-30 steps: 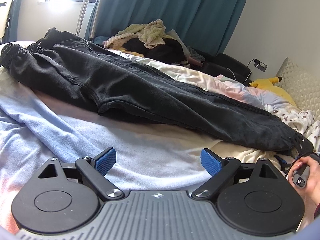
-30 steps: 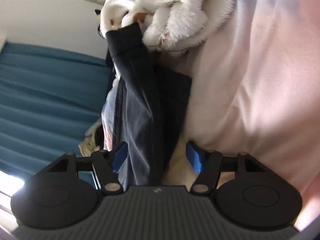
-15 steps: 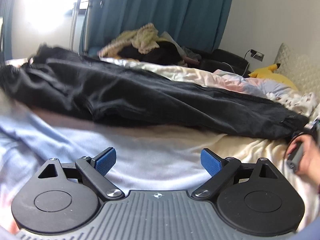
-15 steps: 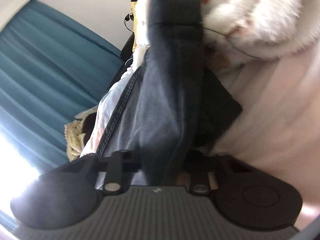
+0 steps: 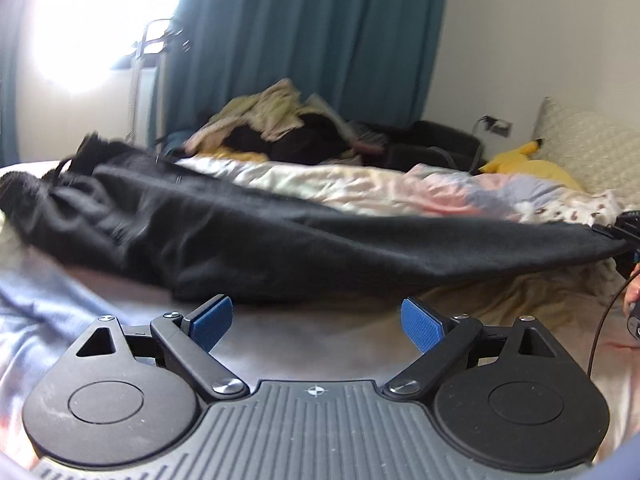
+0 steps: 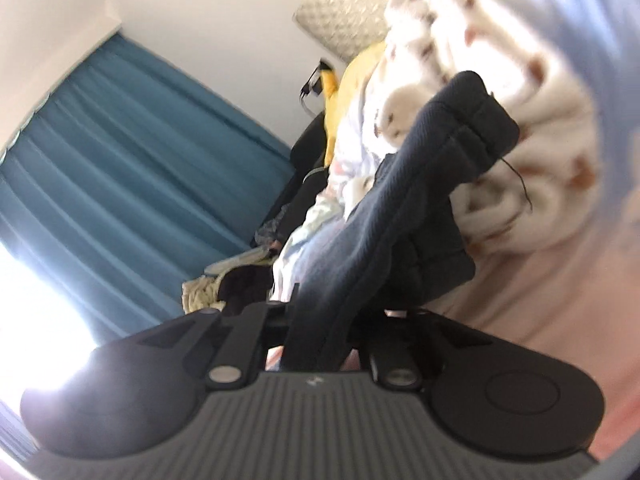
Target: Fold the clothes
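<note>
Item: black trousers (image 5: 248, 236) — one pair, laid lengthwise across the bed (image 5: 320, 332), waistband end bunched at the left of the left wrist view, leg end at the far right and raised off the bedding. In the right wrist view the ribbed cuff (image 6: 468, 120) stands beyond the fingers, with a loose thread hanging from it.

Right gripper (image 6: 316, 340): jaws pressed together on the leg fabric just short of the cuff; the cloth runs straight through them. Seen small at the right edge of the left wrist view, with part of a hand (image 5: 634, 292) and a thin cable below it.

Left gripper (image 5: 316, 316): blue pads spread wide, nothing between them, hovering over bare bedding just in front of the trousers' near edge.

Step in hand, as judged: the first fold, leg end taken up to be carried over toward the waistband. The next move calls for a high enough lift that the cuff clears the body of the garment, then a sweep along its length; the left gripper looks free to pin or take the waistband end.

Surroundings: crumpled pastel quilt (image 5: 400, 188) directly behind the trousers, a heap of other clothes (image 5: 276, 124) farther back, a yellow plush toy (image 5: 528, 164) and pillow (image 5: 588, 144) toward the head end. Open bedding lies in front — the clearest room for working.
</note>
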